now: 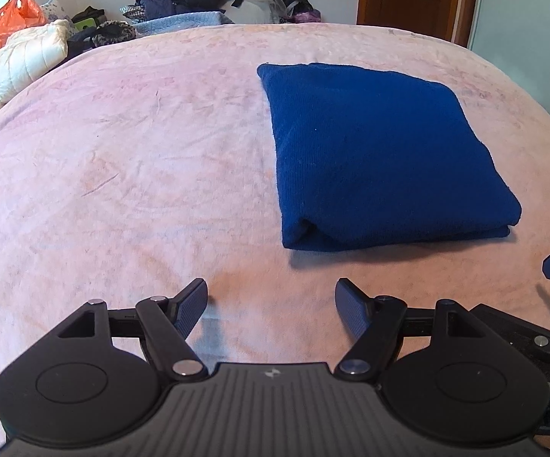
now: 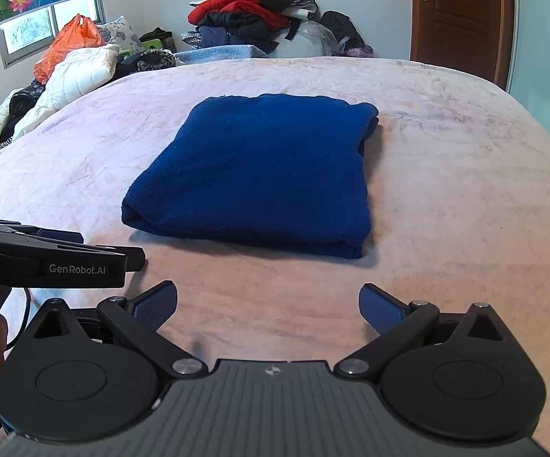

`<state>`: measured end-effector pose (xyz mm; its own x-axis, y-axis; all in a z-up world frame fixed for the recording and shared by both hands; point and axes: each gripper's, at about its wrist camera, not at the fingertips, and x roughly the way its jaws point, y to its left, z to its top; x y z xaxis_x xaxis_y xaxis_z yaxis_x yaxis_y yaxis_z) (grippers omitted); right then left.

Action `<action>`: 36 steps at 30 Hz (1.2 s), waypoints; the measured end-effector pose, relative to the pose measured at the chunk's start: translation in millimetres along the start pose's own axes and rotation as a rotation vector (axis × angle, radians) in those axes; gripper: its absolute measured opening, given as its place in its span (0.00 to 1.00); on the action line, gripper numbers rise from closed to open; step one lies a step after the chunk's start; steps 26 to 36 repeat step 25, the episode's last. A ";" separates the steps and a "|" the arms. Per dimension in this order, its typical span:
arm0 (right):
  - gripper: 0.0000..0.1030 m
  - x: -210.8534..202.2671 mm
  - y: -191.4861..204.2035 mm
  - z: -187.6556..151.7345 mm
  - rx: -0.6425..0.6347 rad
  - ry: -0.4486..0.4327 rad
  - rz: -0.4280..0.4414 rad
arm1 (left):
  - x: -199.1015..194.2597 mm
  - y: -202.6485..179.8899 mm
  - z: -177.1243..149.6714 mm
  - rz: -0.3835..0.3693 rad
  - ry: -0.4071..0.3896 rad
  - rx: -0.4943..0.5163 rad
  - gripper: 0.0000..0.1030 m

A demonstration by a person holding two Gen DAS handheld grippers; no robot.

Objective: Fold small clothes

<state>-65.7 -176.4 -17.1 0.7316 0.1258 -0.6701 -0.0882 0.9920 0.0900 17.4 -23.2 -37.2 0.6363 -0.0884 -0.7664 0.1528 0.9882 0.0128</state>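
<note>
A dark blue garment (image 1: 381, 152) lies folded into a thick rectangle on the pink bedspread (image 1: 122, 152). It also shows in the right wrist view (image 2: 259, 175), in the middle of the bed. My left gripper (image 1: 271, 297) is open and empty, above the bedspread in front of and left of the garment. My right gripper (image 2: 267, 301) is open and empty, in front of the garment's near edge. The left gripper's body (image 2: 46, 262) shows at the left of the right wrist view.
A pile of clothes (image 2: 259, 11) is heaped against the far wall. An orange plastic bag (image 2: 69, 45) and a white quilted cover (image 2: 80, 72) lie at the far left. A wooden door (image 2: 461, 19) stands at the far right.
</note>
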 end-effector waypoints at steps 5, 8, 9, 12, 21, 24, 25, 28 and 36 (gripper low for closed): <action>1.00 -0.5 0.9 0.3 -0.008 -0.005 -0.004 | -0.1 0.0 0.0 -0.003 0.001 0.002 0.72; 1.00 -0.5 1.1 0.1 -0.006 -0.004 -0.003 | 0.0 -0.6 -0.4 -0.001 0.001 0.006 0.72; 1.00 -0.5 1.0 0.0 -0.006 -0.004 -0.002 | -0.3 -0.9 -0.7 -0.001 0.000 0.008 0.72; 1.00 -1.0 1.2 0.1 -0.009 -0.005 0.000 | -0.3 -2.1 -1.3 0.003 -0.002 0.016 0.72; 1.00 -2.0 1.0 0.0 -0.004 -0.006 0.003 | -2.6 -5.7 -3.5 0.019 -0.026 0.047 0.72; 1.00 -1.7 0.7 -0.7 0.000 -0.002 0.008 | -3.6 -5.3 -3.9 0.021 -0.029 0.051 0.72; 1.00 -1.6 0.9 -1.1 0.002 -0.001 0.010 | -3.7 -4.7 -3.8 0.019 -0.028 0.049 0.72; 1.00 -1.6 0.9 -1.1 0.002 -0.001 0.010 | -3.7 -4.7 -3.8 0.019 -0.028 0.049 0.72; 1.00 -1.6 0.9 -1.1 0.002 -0.001 0.010 | -3.7 -4.7 -3.8 0.019 -0.028 0.049 0.72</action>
